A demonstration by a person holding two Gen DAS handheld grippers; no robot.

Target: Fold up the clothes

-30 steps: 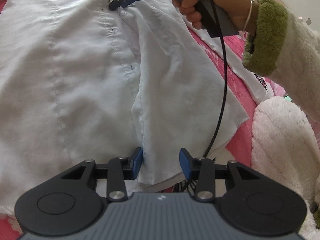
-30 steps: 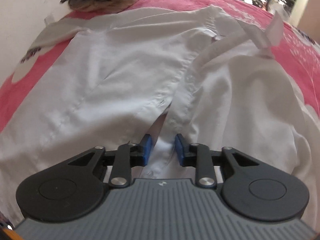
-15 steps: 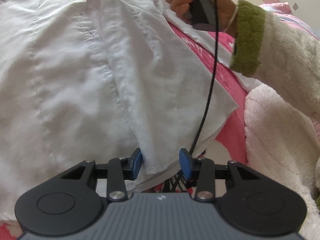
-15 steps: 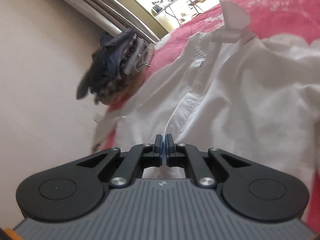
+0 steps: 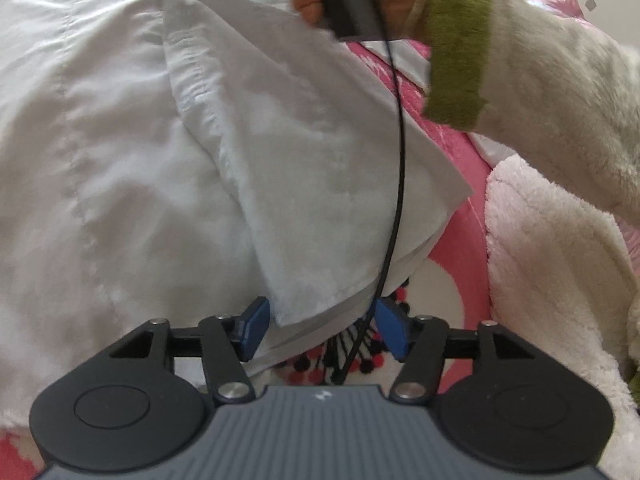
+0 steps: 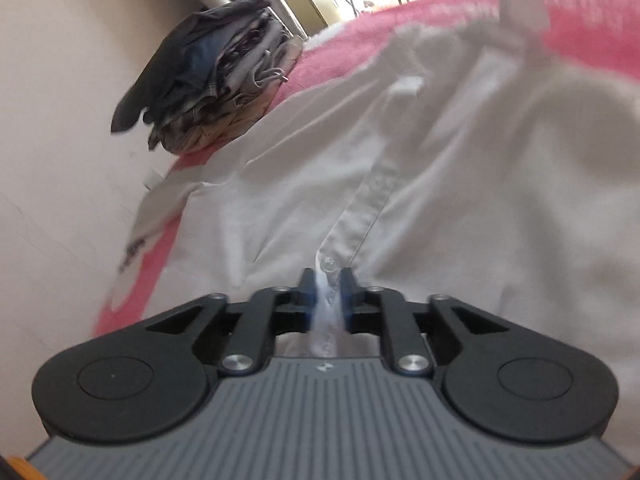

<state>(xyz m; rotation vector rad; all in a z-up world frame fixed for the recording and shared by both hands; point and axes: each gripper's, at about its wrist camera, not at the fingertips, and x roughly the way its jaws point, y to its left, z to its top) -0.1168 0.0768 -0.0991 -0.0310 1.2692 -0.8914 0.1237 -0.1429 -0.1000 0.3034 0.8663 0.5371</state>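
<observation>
Left gripper (image 5: 320, 330) had spread wider around the white shirt (image 5: 132, 168) hem; right gripper (image 6: 327, 296), opening, loosely straddled the button placket (image 6: 362, 216); front panel laid over, release next.

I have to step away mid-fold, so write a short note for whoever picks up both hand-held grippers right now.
Left hand-held gripper: jaws opening, the hem corner of the white shirt lies between its pads, not pinched.
Right hand-held gripper: jaws opening, the button strip sits between them.
The shirt lies spread on the pink blanket, one front panel laid over the middle. A stack of folded clothes sits by the wall.
Done: the panel is folded in.
Left: the other side, sleeves, then fold the length and stack.
</observation>
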